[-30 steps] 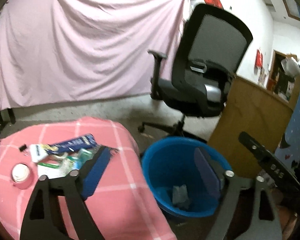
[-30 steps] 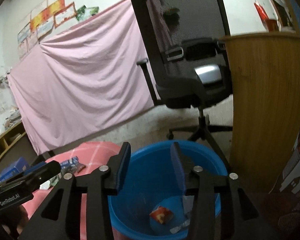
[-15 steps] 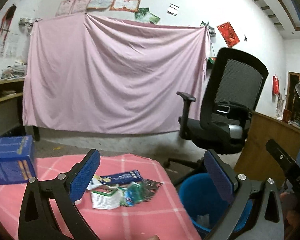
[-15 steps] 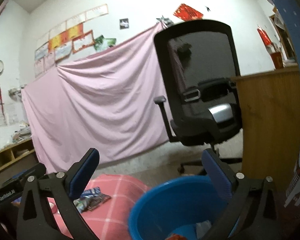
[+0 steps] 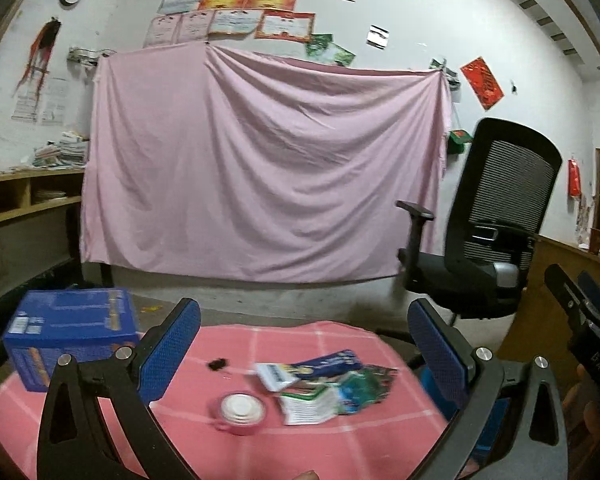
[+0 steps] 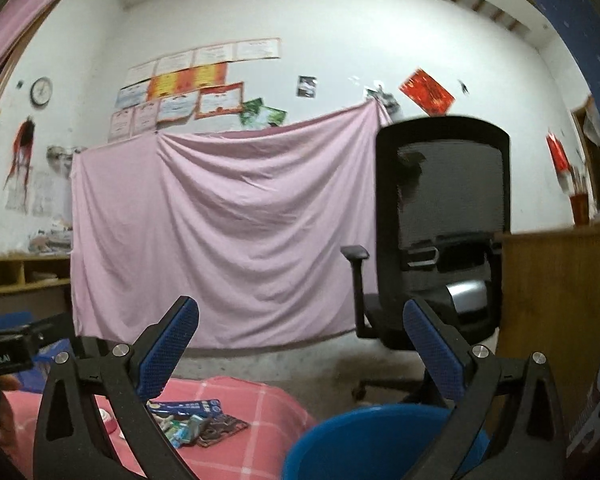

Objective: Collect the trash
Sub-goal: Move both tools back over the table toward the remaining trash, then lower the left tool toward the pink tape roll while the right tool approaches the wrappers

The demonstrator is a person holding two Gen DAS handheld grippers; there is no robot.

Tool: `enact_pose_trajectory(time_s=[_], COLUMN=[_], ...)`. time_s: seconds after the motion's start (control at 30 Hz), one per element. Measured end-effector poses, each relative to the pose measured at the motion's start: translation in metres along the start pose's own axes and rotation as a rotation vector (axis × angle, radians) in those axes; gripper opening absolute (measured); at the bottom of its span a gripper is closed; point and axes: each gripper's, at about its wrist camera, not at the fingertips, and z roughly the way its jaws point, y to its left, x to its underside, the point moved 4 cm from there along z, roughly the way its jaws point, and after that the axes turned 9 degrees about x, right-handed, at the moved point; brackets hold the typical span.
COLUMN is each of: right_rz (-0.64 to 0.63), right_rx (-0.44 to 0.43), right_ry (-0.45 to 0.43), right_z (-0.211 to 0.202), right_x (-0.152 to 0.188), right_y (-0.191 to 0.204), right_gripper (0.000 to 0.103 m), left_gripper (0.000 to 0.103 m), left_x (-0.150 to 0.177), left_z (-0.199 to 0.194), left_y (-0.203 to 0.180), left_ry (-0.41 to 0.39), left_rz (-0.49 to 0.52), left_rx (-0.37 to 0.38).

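Left wrist view: the trash, a loose heap of wrappers [image 5: 324,384], lies on the pink checked tablecloth [image 5: 204,444], right of centre and near the table's right edge; a pink tape roll [image 5: 239,407] sits just beside it and a blue box [image 5: 70,334] stands well apart at the left. The left gripper [image 5: 304,350] hangs above the table with jaws wide apart, holding nothing. The right gripper [image 6: 302,350] is likewise spread and empty, poised over the near rim of the blue bin [image 6: 364,436], which stands on the floor just beside the table. Risks, as judged: the wrappers overlap, so a single pinch may lift one and drag the rest off the edge short of the bin; a low approach may catch the cloth or take the tape roll. The office chair [image 6: 440,232] stands well behind the bin.
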Motion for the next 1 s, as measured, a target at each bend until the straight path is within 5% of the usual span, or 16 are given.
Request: enact_pose_trajectory(time_s=[0.47, 0.87, 0.93, 1.0], right_rz=[-0.172, -0.210, -0.202, -0.204], right_rx=[-0.132, -0.184, -0.190, -0.201], right_ry=[0.045, 0.314, 0.364, 0.414], right_z=[0.012, 0.047, 0.053, 0.059], right_x=[0.029, 0.071, 0.078, 0.085], right_y=[0.092, 0.124, 0.125, 0.128], right_gripper=[0.103, 0.103, 0.100, 0.086], left_gripper=[0.102, 0.102, 0.102, 0.102], left_x=[0.032, 0.059, 0.063, 0.065], left_z=[-0.012, 0.006, 0.014, 0.019], left_y=[0.079, 0.110, 0.110, 0.111], left_ry=[0.036, 0.222, 0.273, 0.310], left_rz=[-0.038, -0.108, -0.120, -0.131], left_rx=[-0.087, -0.063, -0.037, -0.017])
